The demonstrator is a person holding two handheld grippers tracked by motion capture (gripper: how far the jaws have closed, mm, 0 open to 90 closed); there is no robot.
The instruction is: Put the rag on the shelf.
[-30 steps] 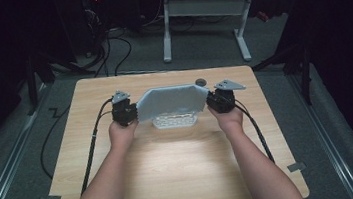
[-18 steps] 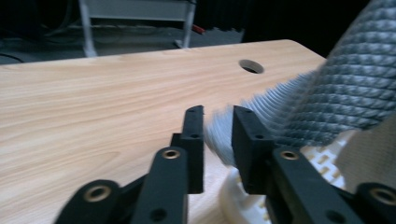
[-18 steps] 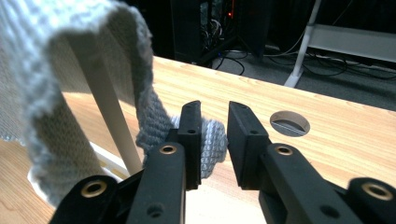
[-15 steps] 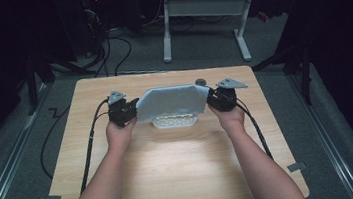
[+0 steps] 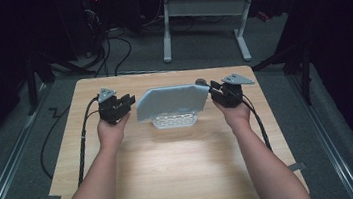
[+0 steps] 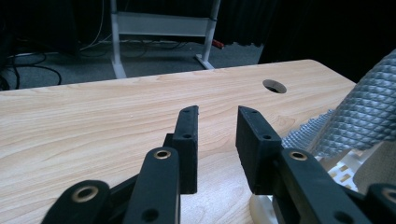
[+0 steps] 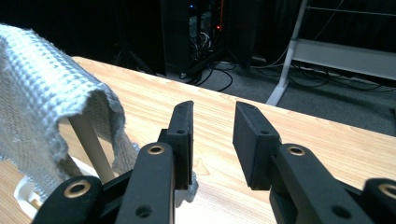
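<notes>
A grey waffle-weave cloth [image 5: 172,101] hangs over a small white rack [image 5: 174,121] at the middle back of the wooden table [image 5: 172,165]. My left gripper [image 5: 129,102] is just left of the cloth's left edge, apart from it. Its jaws have just been opening, and the left gripper view has nothing between the left gripper [image 6: 217,112] and the cloth [image 6: 369,112] off to its right. My right gripper [image 5: 212,91] is at the cloth's right edge. Its jaws have also just been opening; the right gripper [image 7: 214,109] is empty, with the cloth [image 7: 42,93] draped to its left.
A round cable hole [image 5: 200,82] lies in the table behind the cloth. A white desk frame [image 5: 201,21] and cables stand on the floor beyond the table's far edge. Bare wood stretches between my forearms toward the near edge.
Both grippers were shut on the cloth's ends and have let go. The left hand drew away to the left. The cloth now rests on the rack by itself.
</notes>
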